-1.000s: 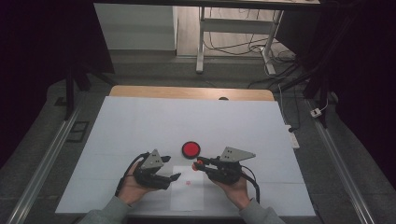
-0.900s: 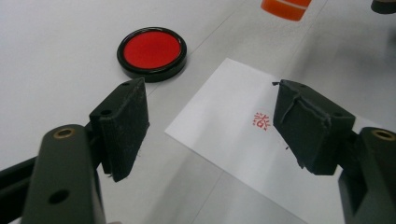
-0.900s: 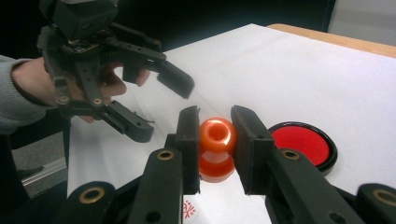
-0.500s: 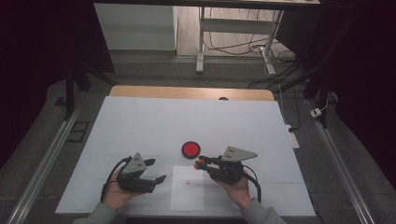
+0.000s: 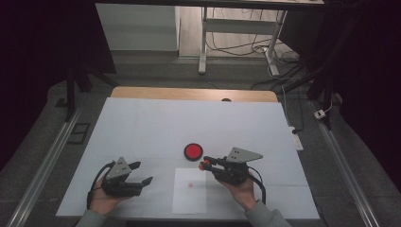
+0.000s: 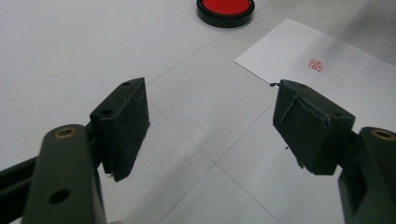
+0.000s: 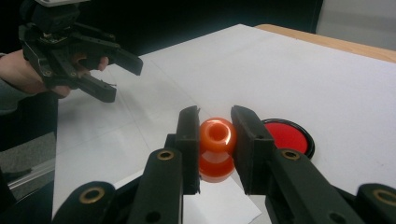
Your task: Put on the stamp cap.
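The orange stamp (image 7: 216,148) is sitting clamped in the right gripper (image 5: 206,164), above the paper sheet's (image 5: 189,198) far edge, beside the red ink pad (image 5: 193,151). The sheet is bearing an unreadable red mark (image 6: 317,65). The left gripper (image 5: 142,173) is hovering open-jawed over bare tabletop (image 5: 142,127) beside the sheet.

The red mark (image 6: 317,65) on the paper (image 6: 327,70) is unreadable.

We are seeing an orange stamp (image 7: 217,148), glossy, between black hand-held gripper jaws. A red ink pad (image 5: 193,151) is sitting in its black rim. The white paper sheet (image 5: 189,197) is bearing a small red mark (image 6: 317,65) on the pale grey-white desk (image 5: 142,127).
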Demonstrator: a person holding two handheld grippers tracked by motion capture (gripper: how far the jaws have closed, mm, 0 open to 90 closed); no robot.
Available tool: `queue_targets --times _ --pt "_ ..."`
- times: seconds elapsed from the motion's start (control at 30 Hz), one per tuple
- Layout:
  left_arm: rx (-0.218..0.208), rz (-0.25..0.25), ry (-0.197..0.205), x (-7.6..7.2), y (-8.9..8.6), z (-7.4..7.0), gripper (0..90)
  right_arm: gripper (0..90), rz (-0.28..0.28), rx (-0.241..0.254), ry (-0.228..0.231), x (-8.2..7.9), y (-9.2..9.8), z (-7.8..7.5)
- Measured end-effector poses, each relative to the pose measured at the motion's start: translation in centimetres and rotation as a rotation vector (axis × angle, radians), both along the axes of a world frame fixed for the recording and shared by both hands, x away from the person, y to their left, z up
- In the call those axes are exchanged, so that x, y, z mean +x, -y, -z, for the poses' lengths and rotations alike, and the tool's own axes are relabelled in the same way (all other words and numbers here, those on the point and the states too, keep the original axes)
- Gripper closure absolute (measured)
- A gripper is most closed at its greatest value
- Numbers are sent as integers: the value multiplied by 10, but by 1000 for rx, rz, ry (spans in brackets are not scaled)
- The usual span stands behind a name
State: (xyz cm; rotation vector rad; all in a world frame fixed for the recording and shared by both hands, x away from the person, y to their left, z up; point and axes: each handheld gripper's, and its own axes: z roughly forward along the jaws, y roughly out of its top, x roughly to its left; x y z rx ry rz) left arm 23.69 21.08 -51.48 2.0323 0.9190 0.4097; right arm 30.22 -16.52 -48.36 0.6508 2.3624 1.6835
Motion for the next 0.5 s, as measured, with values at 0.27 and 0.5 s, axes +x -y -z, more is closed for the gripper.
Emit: queue_targets --times 0.27,0.5 --pt "4 5 -9 1 0 2 275 722 10 -3 -2 2 2 0" --pt "-5 3 -14 1 -2 2 274 722 16 -3 0 3 4 -1"
